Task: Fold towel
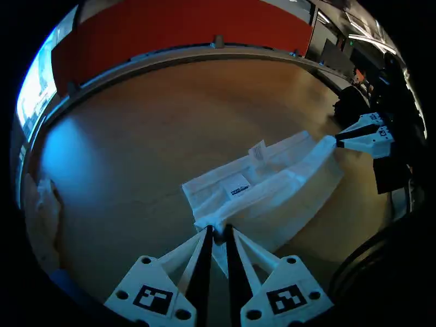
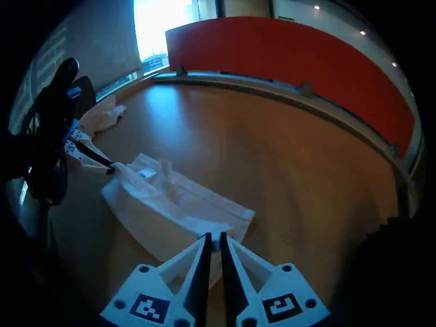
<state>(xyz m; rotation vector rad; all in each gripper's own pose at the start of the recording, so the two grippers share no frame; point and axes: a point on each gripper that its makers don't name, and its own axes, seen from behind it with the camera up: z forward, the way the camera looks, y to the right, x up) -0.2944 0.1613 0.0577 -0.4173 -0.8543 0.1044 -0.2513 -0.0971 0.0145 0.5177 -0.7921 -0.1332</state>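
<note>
We hold the left gripper (image 1: 218, 231) with its two fingers drawn nearly together, clamped on one corner of the white towel (image 1: 272, 185). Our right gripper (image 2: 213, 238) is pinched just as tightly on the opposite corner. In the left gripper view it shows at the far end of the cloth. The towel's held edge runs taut between the two grippers, while the rest hangs in loose folds onto the wooden counter (image 1: 163, 109). A small label (image 1: 237, 188) lies flat on the towel, and a second tag (image 1: 257, 151) stands up from it. Well apart, near the counter's edge, sits another crumpled pale cloth (image 2: 103, 117). Beyond the counter stands a red partition (image 2: 300, 60), with a bright window (image 2: 163, 32) beside it.
</note>
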